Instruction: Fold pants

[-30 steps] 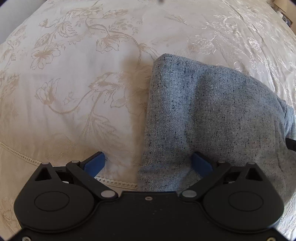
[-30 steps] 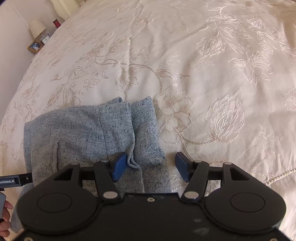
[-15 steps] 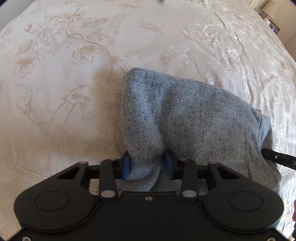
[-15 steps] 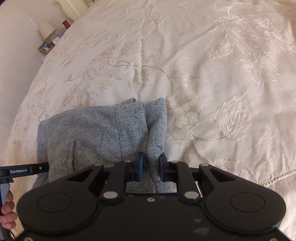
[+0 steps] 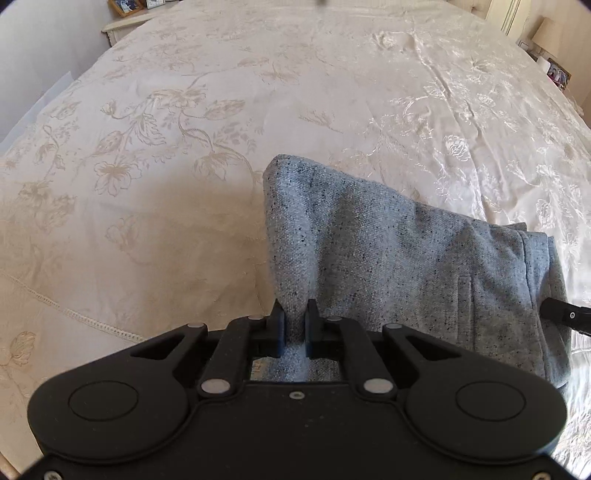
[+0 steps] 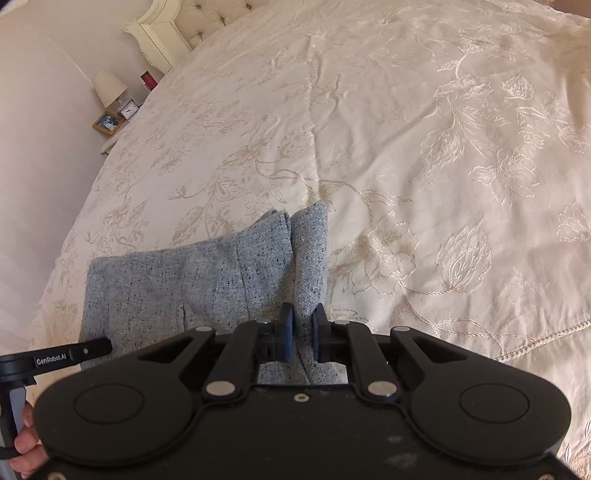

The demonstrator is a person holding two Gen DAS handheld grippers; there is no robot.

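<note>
The grey speckled pants [image 5: 388, 254] lie folded on a cream floral bedspread [image 5: 166, 129]. My left gripper [image 5: 294, 325] is shut on the near left edge of the pants, and the cloth rises from the bed into its blue pads. In the right wrist view the pants [image 6: 207, 280] fill the lower left, and my right gripper [image 6: 303, 326] is shut on their near right corner, beside the waistband fold. The other gripper's black tip [image 5: 565, 317] shows at the right edge of the left wrist view.
The bedspread [image 6: 424, 147] stretches far ahead and to both sides. A bedside table with a lamp [image 6: 109, 88], a clock and a photo frame [image 6: 107, 122] stands at the far left by the headboard [image 6: 166, 33]. A hand [image 6: 24, 439] holds the left gripper's handle.
Both grippers went from open to shut on the pants' near edge. Both have since lifted and tilted up, raising the cloth and bringing more of the bed and room into view.
</note>
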